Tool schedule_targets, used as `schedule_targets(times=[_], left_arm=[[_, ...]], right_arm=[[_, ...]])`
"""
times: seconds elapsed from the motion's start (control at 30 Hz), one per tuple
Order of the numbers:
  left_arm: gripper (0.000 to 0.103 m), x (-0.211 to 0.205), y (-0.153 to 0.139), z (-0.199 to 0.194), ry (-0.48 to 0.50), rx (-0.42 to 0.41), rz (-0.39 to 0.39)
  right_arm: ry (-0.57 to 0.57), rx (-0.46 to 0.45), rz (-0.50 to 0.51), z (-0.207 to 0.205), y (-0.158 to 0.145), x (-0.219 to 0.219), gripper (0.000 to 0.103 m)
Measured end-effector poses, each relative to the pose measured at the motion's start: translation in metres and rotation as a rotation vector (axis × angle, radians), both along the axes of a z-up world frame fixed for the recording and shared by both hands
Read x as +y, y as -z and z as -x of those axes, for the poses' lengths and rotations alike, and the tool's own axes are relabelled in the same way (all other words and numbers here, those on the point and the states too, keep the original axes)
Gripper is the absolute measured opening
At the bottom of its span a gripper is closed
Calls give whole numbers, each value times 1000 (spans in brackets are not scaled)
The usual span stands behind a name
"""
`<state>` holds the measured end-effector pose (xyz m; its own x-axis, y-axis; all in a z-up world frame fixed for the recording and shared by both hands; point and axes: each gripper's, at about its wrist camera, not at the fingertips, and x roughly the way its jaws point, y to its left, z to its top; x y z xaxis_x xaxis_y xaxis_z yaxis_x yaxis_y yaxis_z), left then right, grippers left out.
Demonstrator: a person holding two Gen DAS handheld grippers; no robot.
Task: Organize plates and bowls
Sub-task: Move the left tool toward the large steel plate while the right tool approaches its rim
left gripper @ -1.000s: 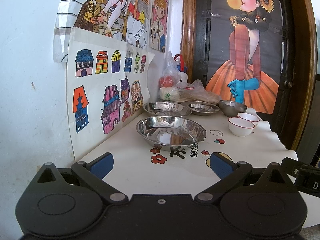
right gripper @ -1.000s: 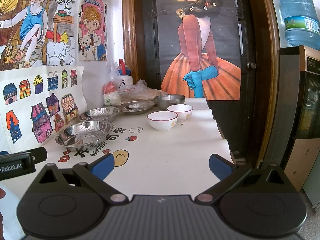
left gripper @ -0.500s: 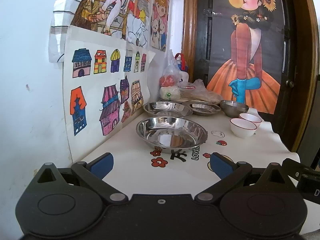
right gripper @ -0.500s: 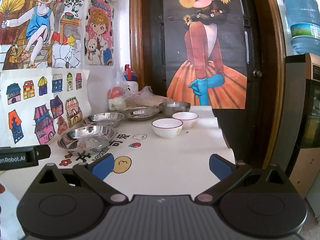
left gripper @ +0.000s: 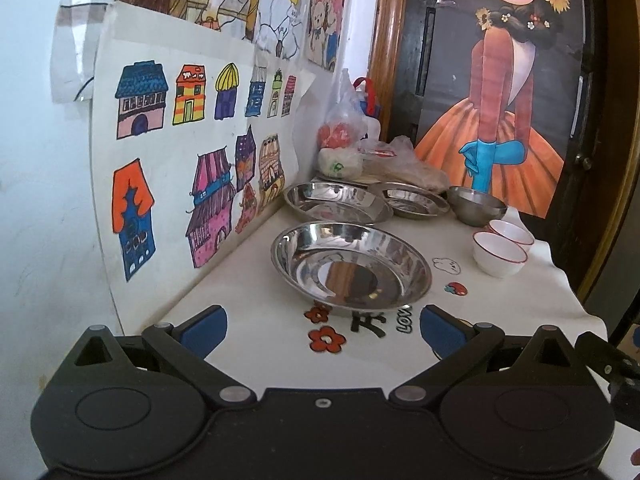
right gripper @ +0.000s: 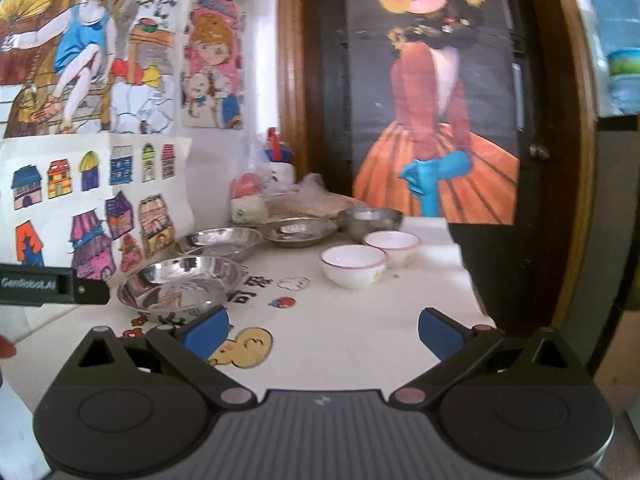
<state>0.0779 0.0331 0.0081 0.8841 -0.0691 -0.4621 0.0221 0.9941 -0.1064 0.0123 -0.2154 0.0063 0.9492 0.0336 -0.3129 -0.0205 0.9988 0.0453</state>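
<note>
Fingers of both the left gripper (left gripper: 322, 322) and right gripper (right gripper: 323, 330) are spread wide, holding nothing, near the tabletop's (left gripper: 372, 364) front edge, facing the big metal plate (left gripper: 351, 266).

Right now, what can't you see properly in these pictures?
- Bags at the back, both views: crinkled plastic hides the contents.
- Steel bowl, left view: inside hidden by its rim.
- Table print, left view: partly under the nearest plate.
- Water bottle, right view: blurred, cut by the edge.
</note>
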Motion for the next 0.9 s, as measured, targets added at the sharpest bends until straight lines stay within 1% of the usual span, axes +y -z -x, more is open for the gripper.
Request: schedule_targets(times=[0.17,0.37,0.43,0.5,0.67,0.8,0.87,0.9], left_arm=[[102,10,-3,-27,-2,38,22],[102,17,1,-62,-12,84,45],[100,21,3,-72,-15,88,67],[100,24,4,-81,-24,93,86],[100,26,7,-100,-50,101,82],[99,25,11,-113,-57,115,64],[97,24,13,-119,-53,124,66],[96,24,14,-122,-51,129,68]], right_arm=[[-92,44,-9,-29,-7,-4,103],[-171,125,20,-74,-12,0,103],[-219,137,18,-88,-12,3,103],[-262,143,5,-102,-12,6,103],[-326,185,-16,-141,-8,12,102],[-370,228,-22,-170,-3,18,97],[-389,251,-30,-181,1,21,91],[-397,265,-31,-186,3,23,90]])
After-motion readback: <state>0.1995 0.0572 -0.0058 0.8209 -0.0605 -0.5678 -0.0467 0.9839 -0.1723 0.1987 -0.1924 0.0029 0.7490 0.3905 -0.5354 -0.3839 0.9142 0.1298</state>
